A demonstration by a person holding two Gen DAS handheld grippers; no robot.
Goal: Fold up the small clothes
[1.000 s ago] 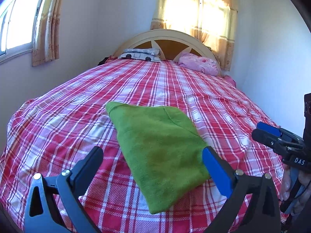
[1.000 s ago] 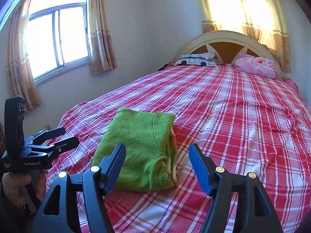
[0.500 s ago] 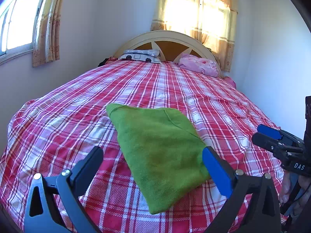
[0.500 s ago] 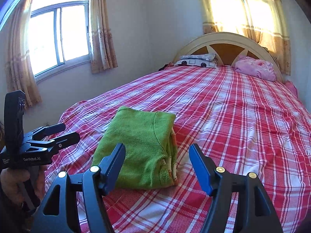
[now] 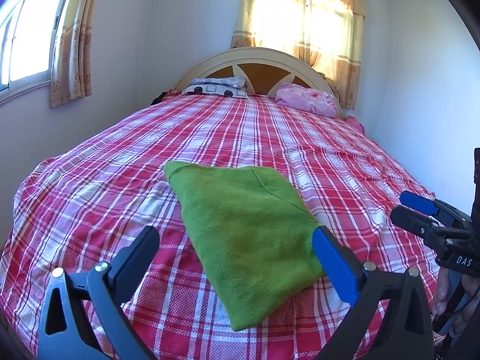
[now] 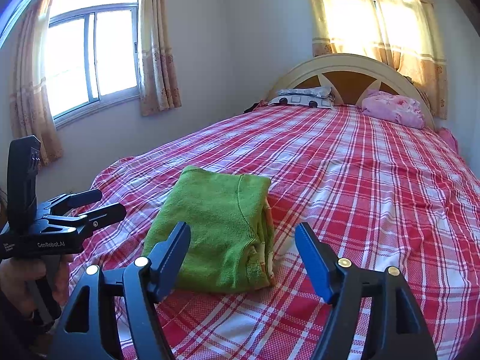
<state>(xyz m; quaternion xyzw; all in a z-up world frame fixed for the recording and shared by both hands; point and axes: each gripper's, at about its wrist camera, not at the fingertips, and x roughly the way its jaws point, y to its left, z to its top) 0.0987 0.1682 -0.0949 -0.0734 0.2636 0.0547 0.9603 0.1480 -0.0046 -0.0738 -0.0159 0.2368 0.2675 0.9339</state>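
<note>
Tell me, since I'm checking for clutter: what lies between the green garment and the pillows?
Only bare plaid bedsheet separates the green garment from the patterned pillow and pink pillow, clearest in the right wrist view.

Our grippers: black frames, blue finger pads (image 6: 312, 261), brass screws; left gripper (image 6: 90, 204) lettered "GenRobot.AI", lower left.

A home bedroom: ahead of the spread jaws lies a wide bed under a red-and-white plaid sheet (image 5: 255, 126), ending at an arched cream-and-brown wooden headboard (image 5: 258, 63) with a pink floral pillow (image 5: 306, 102); beige patterned curtains (image 6: 157, 45) frame a sunlit sliding window (image 6: 90, 57).
</note>
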